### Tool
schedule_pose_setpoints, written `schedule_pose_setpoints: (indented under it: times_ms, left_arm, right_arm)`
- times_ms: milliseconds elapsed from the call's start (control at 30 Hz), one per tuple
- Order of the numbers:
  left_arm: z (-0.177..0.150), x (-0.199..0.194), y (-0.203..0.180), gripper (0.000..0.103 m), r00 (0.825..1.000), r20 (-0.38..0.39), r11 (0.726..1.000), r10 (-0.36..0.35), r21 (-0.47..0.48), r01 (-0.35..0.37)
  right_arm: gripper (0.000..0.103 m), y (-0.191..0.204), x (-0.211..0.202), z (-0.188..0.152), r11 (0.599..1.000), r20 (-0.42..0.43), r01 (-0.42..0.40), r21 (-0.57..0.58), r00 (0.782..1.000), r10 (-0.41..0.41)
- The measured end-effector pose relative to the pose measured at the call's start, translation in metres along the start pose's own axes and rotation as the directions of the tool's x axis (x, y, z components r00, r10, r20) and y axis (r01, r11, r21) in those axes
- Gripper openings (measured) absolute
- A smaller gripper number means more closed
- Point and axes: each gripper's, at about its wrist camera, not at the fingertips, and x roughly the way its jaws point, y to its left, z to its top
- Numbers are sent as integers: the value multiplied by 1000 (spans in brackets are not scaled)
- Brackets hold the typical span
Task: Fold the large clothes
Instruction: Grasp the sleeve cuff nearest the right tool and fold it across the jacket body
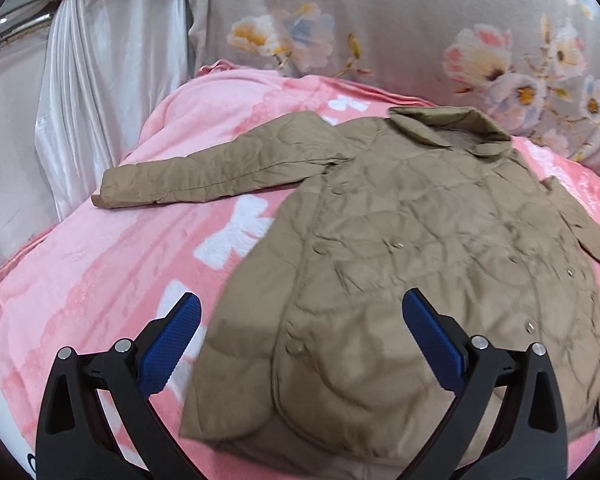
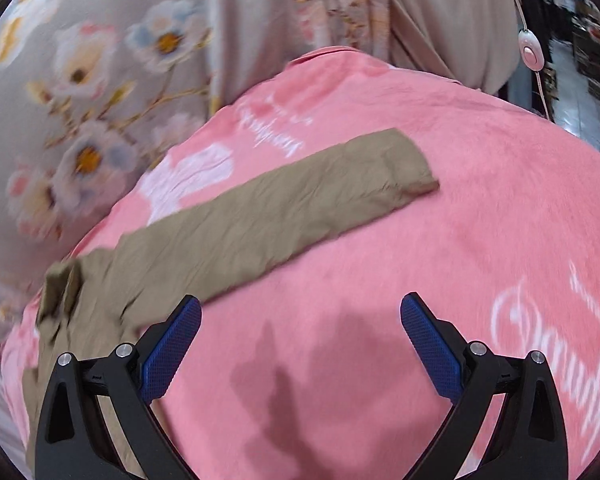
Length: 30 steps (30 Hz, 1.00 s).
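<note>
A: The tan jacket lies flat across the pink blanket, collar toward its far edge, both sleeves flung out. Nothing folded yet!

B: Left gripper spread wide over the hem, right gripper gaping beside the right sleeve. Every fold remains.

I see white script lettering printed on the pink blanket. In the right wrist view there is one line of it near the far edge and a bigger one at the right border, but both are cursive, blurred and turned sideways, so I cannot read the word with certainty. In the left wrist view I find no text, only white bow shapes on the same blanket.
</note>
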Motion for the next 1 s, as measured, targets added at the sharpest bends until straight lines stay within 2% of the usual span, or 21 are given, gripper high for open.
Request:
schedule_pose_setpoints:
  times_ms: [100,233,333,367,400,433,500,533,633,733,833,900,933,967,1000]
  left_arm:
    - [8,15,5,98,1000,-11,999,7,-32,-7]
    - [13,29,5,98,1000,-4,1000,28,-13,-28]
    - [14,39,5,98,999,-3,999,50,10,-50]
    - [14,42,6,98,999,-8,998,54,12,-54]
    - [14,45,7,98,998,-10,998,56,10,-56]
    - [15,47,8,98,998,-12,998,57,7,-56]
    - [15,52,11,98,998,-19,999,51,-2,-51]
    - [16,55,12,98,999,-25,999,46,-7,-46]
    - [17,60,16,98,999,-34,999,40,-22,-40]
    - [19,65,19,98,999,-40,999,37,-36,-38]
    - [19,66,21,98,998,-45,999,33,-42,-35]
    - [20,64,24,98,999,-45,999,27,-42,-29]
    - [20,64,26,98,999,-44,999,29,-41,-31]
    - [20,62,30,98,999,-41,999,29,-43,-31]
    - [20,62,34,98,999,-40,998,27,-48,-29]
  right_arm:
    - [98,-9,27,20,998,10,40,38,999,-41]
    - [97,-30,57,33,989,-20,65,130,998,-63]
    - [76,-43,72,36,976,-27,47,212,999,-42]
    - [65,-45,76,38,971,-24,48,235,999,-43]
    - [49,-45,77,39,968,-19,46,245,999,-43]
    - [40,-43,79,41,967,-8,31,254,1000,-30]
    - [8,-33,82,45,968,-10,21,251,1000,-19]
    - [1,-25,80,48,971,2,9,237,1000,-10]
    - [1,20,60,57,987,79,-71,145,995,60]
    - [1,98,22,58,979,131,-199,-35,971,201]
    - [1,176,-8,40,927,90,-312,-210,937,336]
    - [4,206,-11,25,912,39,-307,-271,943,329]
    - [9,208,-8,20,914,20,-294,-281,950,311]
    - [30,207,-1,14,924,8,-251,-288,964,264]
    - [58,199,6,9,937,6,-204,-283,977,214]
